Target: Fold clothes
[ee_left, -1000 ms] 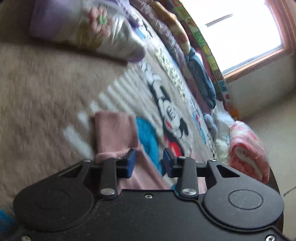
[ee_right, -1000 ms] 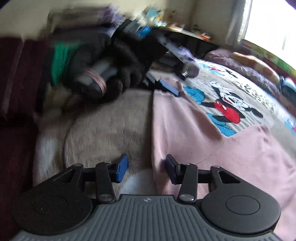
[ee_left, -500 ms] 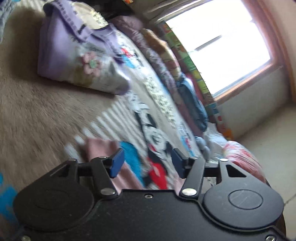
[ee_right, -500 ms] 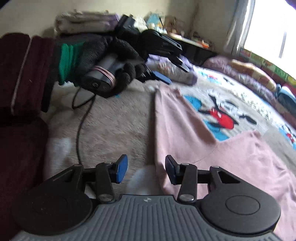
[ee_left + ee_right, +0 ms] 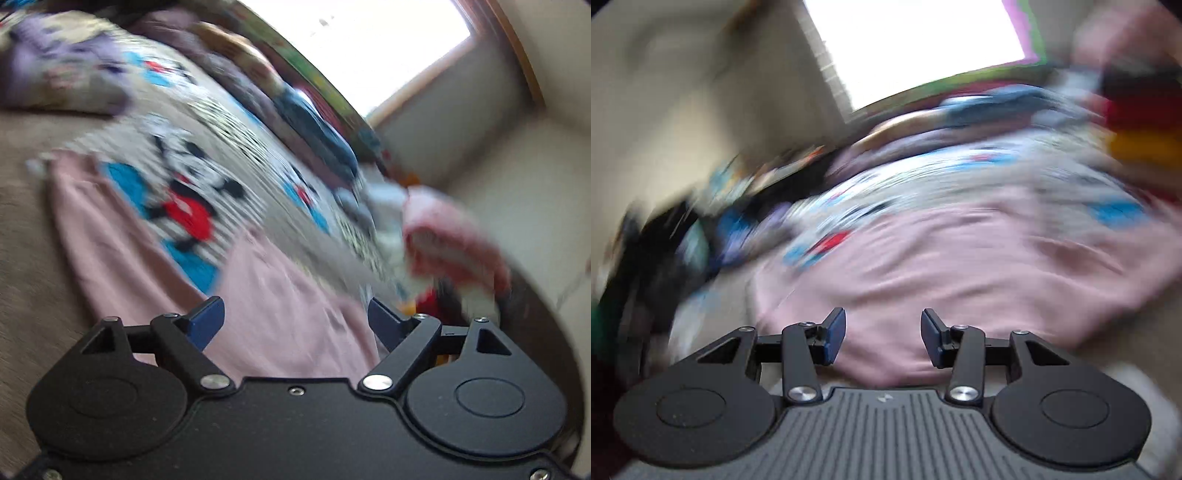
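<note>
Pink garment, spread flat

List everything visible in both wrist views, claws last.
pink garment: 1, pale pink, spread flat on the bed under both claws
cartoon blanket: 1, striped with red, black and blue print, beyond the garment
brown blanket: 1, tan, left side of the bed
purple bundle: 1, lilac, far end of the bed, blurred
pink-white folded cloth: 1, at the bed's edge
window: 1, bright, behind the bed
left claw: open wide, empty
right claw: open, empty
</note>
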A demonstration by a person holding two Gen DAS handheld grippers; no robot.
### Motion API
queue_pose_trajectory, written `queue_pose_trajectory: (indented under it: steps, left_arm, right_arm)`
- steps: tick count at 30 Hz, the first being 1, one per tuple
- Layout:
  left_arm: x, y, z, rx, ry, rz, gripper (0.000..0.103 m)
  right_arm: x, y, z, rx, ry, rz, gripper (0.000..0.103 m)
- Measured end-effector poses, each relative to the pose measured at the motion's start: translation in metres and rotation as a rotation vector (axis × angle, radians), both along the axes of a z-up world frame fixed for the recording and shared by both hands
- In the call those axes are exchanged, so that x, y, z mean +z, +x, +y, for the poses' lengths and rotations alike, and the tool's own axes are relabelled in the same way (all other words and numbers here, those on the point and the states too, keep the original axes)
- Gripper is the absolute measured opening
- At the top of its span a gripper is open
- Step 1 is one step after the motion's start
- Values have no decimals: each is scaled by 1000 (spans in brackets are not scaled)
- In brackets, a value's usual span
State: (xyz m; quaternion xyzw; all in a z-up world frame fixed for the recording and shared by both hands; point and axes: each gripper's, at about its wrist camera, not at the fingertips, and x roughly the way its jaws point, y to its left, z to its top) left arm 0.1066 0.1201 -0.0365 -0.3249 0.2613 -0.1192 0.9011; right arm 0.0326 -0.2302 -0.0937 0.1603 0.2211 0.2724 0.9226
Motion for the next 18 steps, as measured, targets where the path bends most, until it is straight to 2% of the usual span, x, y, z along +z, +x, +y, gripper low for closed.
queue_pose_trajectory:
  steps: [5,8,10,13,18]
  left_arm:
    - [6,1,-118,-209,311,-63,85]
    - [-4,3,-188,-335,484,-110,85]
    - [-14,1,-239,-397,636,-158,85]
    - [-39,-3,-306,-474,880,-236,85]
    - [-75,-6,-392,-550,1147,-317,77]
  right_arm:
    - [-26,-9,-92,-275,303,80,48]
    - [-42,-14,-148,-440,485,128,48]
    - [-53,-18,-185,-550,606,160,51]
    - [-62,-24,-201,-606,691,147,54]
    - [-75,-28,-214,-673,809,144,54]
